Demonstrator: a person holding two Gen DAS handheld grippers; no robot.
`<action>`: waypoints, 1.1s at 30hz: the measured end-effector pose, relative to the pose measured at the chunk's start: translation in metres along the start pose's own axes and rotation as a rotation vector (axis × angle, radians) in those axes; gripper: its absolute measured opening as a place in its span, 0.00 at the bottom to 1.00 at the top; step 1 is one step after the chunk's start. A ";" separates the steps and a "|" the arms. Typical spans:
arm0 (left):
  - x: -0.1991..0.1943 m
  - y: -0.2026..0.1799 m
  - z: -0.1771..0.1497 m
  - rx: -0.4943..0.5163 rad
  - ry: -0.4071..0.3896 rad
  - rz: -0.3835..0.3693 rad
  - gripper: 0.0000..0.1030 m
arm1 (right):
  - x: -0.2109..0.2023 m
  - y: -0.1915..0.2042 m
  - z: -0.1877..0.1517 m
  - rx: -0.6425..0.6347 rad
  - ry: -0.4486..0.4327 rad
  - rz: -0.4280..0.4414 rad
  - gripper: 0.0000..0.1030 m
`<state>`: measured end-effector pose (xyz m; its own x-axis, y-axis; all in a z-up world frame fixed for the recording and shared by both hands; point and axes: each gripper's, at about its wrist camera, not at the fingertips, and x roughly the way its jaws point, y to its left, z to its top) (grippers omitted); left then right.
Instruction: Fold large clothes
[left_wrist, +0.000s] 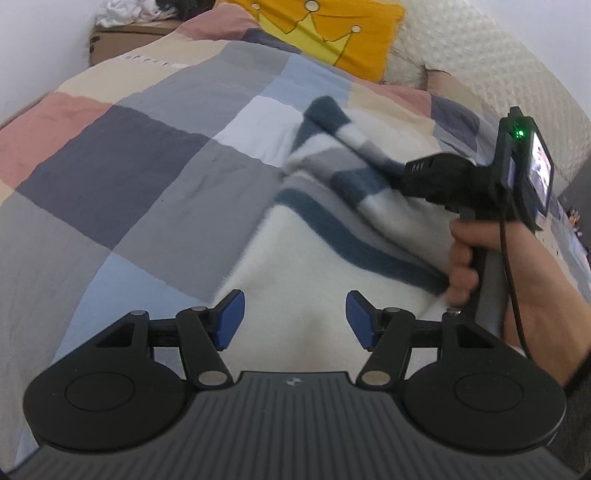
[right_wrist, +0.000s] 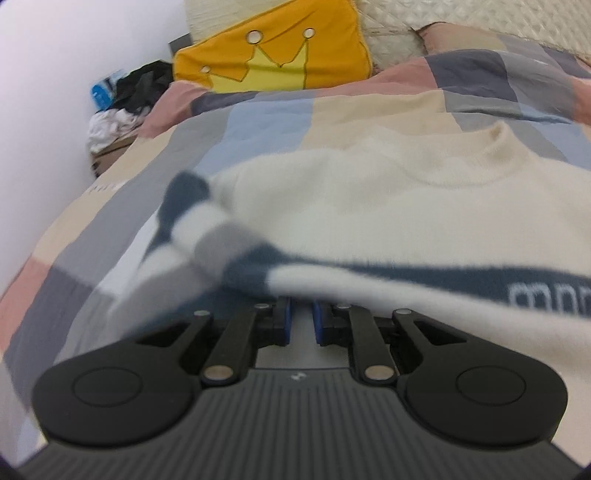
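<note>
Right tool (right_wrist: 302, 323) is pinched narrow on the striped sleeve (right_wrist: 207, 236), dragging it across the cream sweater (right_wrist: 369, 206) lying flat on the bed (left_wrist: 129, 166). Left tool (left_wrist: 295, 319) hangs wide, empty, at 6 o'clock over the hem. Risk: with nothing pinning the body, the pull bunches it or the sleeve slips free.
</note>
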<state>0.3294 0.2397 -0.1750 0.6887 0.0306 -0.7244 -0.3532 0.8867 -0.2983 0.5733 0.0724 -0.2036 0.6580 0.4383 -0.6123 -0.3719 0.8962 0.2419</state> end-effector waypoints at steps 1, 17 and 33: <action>0.000 0.003 0.000 -0.009 0.001 -0.005 0.65 | 0.006 -0.003 0.006 0.028 0.000 -0.007 0.14; 0.013 0.022 -0.001 -0.060 0.015 -0.032 0.65 | 0.033 -0.045 0.023 0.206 -0.116 -0.088 0.12; -0.007 0.011 -0.004 -0.045 -0.029 -0.059 0.65 | -0.115 -0.035 -0.003 0.048 -0.105 -0.013 0.16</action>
<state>0.3183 0.2478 -0.1761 0.7271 -0.0067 -0.6865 -0.3391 0.8660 -0.3676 0.5089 -0.0092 -0.1437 0.7285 0.4292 -0.5339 -0.3326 0.9030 0.2721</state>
